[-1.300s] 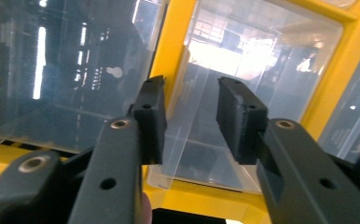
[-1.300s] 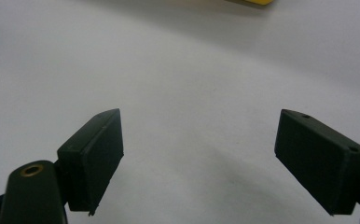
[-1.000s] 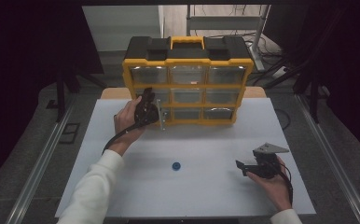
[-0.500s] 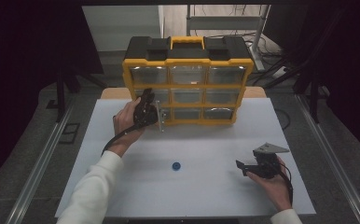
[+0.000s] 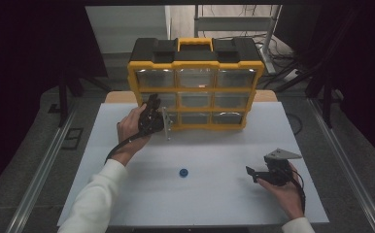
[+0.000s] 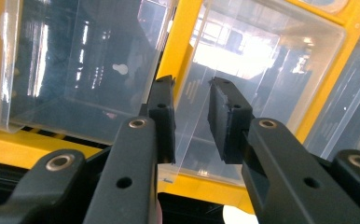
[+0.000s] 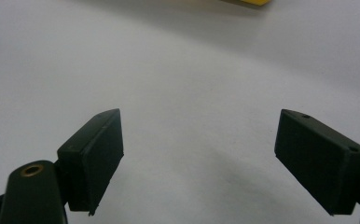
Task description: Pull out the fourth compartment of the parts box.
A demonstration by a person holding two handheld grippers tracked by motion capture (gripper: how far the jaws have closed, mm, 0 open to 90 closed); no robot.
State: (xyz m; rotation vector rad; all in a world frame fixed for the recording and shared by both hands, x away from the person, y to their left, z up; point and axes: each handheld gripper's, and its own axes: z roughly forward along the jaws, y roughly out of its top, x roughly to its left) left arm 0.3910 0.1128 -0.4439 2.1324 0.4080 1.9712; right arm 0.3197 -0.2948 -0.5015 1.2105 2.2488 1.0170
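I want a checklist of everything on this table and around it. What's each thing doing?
Surface: white table, mostly bare.
Job's things: yellow drawer cabinet at the far edge; a clear drawer sticks out at bottom left.
Clutter: small blue part lying alone.
Grippers: left gripper open, jaws either side of the drawer's front; right gripper wide open, empty.
Cables: black cable trails from the left gripper.
Surroundings: dark, metal rails on the sides.

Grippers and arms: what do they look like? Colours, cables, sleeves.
Both grippers are black with two flat rectangular jaws. The left gripper has round metal rivets and small screw holes along its jaw arms, and a black cable trails from it. The right gripper carries a grey three-cornered plate on top. The person wears white long sleeves.
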